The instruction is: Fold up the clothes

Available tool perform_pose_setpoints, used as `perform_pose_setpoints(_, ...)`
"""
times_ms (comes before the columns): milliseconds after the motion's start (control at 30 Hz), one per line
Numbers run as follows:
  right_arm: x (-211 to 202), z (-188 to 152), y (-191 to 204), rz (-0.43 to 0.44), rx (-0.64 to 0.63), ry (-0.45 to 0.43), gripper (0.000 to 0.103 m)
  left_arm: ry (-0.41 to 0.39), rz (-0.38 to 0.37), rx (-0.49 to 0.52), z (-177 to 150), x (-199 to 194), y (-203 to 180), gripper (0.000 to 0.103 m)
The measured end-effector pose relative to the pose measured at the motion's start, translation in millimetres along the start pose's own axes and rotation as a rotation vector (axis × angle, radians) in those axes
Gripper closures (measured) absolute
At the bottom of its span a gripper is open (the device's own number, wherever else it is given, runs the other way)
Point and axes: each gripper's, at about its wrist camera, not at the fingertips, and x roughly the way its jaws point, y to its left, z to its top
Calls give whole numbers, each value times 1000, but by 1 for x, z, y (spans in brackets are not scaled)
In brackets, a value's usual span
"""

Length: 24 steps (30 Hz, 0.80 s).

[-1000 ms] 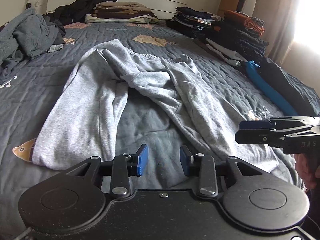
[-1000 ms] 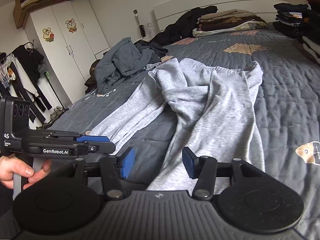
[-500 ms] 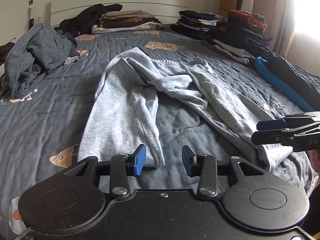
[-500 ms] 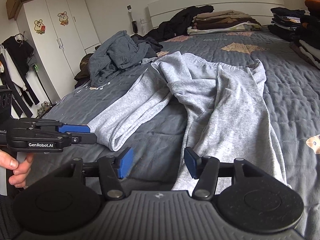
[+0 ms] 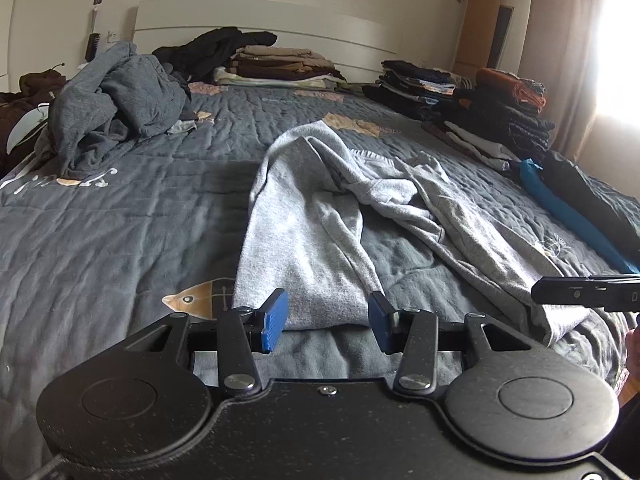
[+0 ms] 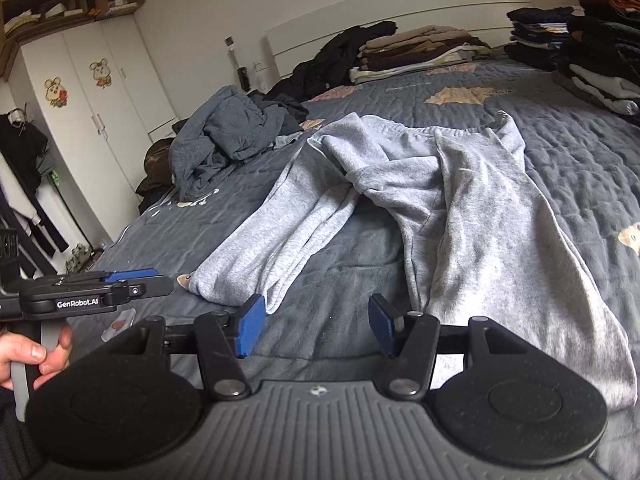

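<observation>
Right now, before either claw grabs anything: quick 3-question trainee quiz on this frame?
1. True or false: the light grey sweatpants lie unfolded on the quilt.
2. Which claw has a trouser-leg hem just ahead of its pads? A) left claw B) right claw C) neither
3. Fill in: the crumpled blue-grey garment lies to the ___ of the sweatpants in the right wrist view.

Key: 1 true; 2 A; 3 left
</observation>
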Motion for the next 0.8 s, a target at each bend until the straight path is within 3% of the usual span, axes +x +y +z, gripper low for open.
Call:
perform_pose_setpoints(267, -22, 13, 34, -120, -45, -14, 47, -69, -59, -46, 2, -10, -3, 59)
perform_pose_setpoints(433, -34, 13, 40, -74, 68, -83, 46, -96, -98, -7, -6, -15, -6, 59)
perform_pose_setpoints(633, -24, 8, 64, -73, 18, -58, 45, -75, -95, -32, -16, -18, 10, 59)
perform_pose_setpoints(800, -25, 9, 82, -44, -17, -47, 44, -106, -143, -83, -17, -33, 11, 59)
